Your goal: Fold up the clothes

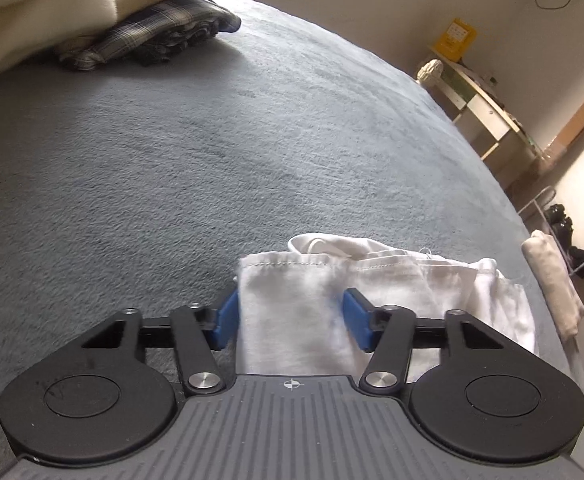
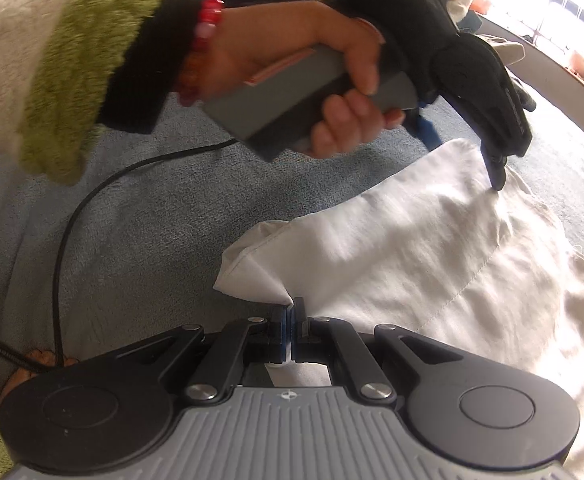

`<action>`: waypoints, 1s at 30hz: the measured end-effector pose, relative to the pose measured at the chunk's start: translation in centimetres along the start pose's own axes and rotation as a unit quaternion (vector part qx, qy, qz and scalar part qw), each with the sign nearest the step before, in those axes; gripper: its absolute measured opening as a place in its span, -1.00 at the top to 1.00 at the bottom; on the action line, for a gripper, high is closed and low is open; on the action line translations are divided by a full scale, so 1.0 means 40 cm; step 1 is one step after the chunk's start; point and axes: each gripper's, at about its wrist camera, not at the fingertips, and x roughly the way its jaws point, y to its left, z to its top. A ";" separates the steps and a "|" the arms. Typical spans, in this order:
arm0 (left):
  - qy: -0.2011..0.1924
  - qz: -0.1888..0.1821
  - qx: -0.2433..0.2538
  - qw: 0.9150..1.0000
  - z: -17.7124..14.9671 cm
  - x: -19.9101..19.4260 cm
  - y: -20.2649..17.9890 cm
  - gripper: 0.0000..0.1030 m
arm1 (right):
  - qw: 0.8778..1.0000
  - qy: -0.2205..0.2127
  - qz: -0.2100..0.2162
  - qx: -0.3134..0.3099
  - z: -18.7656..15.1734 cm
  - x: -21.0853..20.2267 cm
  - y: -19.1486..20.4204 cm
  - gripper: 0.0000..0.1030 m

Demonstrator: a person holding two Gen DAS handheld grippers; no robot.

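Note:
A white garment (image 1: 391,280) lies crumpled on the grey bed cover (image 1: 172,160). In the left wrist view my left gripper (image 1: 292,312) straddles the garment's hemmed end. Its blue pads (image 1: 226,320) stand apart with cloth between them, the left one at the cloth's edge. In the right wrist view my right gripper (image 2: 292,308) is shut on a pinched corner of the white garment (image 2: 391,240). A person's hand (image 2: 292,52) holds the left gripper (image 2: 463,160) farther along the same cloth, one fingertip (image 2: 496,178) touching it.
A dark plaid garment (image 1: 156,36) and a cream blanket (image 1: 32,8) sit at the bed's far left. A rolled beige cloth (image 1: 551,280) lies on the right edge, with a desk (image 1: 483,108) beyond. A black cable (image 2: 72,220) crosses the cover by the fuzzy green sleeve (image 2: 72,60).

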 end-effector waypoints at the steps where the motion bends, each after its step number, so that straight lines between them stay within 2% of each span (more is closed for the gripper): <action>1: -0.002 0.000 0.001 1.000 0.001 0.004 -0.003 0.06 | 1.000 -0.001 0.001 0.001 -0.001 0.000 -0.002 0.99; 3: 0.000 -0.004 0.004 1.000 -0.002 0.013 -0.011 0.49 | 1.000 -0.003 0.003 0.003 0.002 -0.002 -0.002 0.99; 6: -0.002 -0.003 0.012 1.000 -0.007 0.022 -0.026 0.79 | 1.000 -0.008 0.005 0.008 0.003 -0.006 -0.008 0.99; 8: -0.008 0.004 0.020 1.000 -0.009 0.025 -0.039 0.86 | 1.000 -0.012 0.006 0.013 0.002 -0.011 -0.015 0.99; 13: -0.018 0.005 0.010 1.000 -0.001 0.010 -0.057 0.92 | 0.999 -0.024 0.008 0.026 -0.004 -0.031 -0.035 0.99; 20: -0.029 0.001 0.023 0.999 0.021 -0.011 -0.118 0.94 | 0.998 -0.047 0.007 0.051 -0.024 -0.079 -0.059 1.00; 30: -0.024 -0.001 0.066 0.998 0.050 -0.005 -0.273 0.95 | 0.992 -0.091 -0.009 0.090 -0.053 -0.164 -0.119 1.00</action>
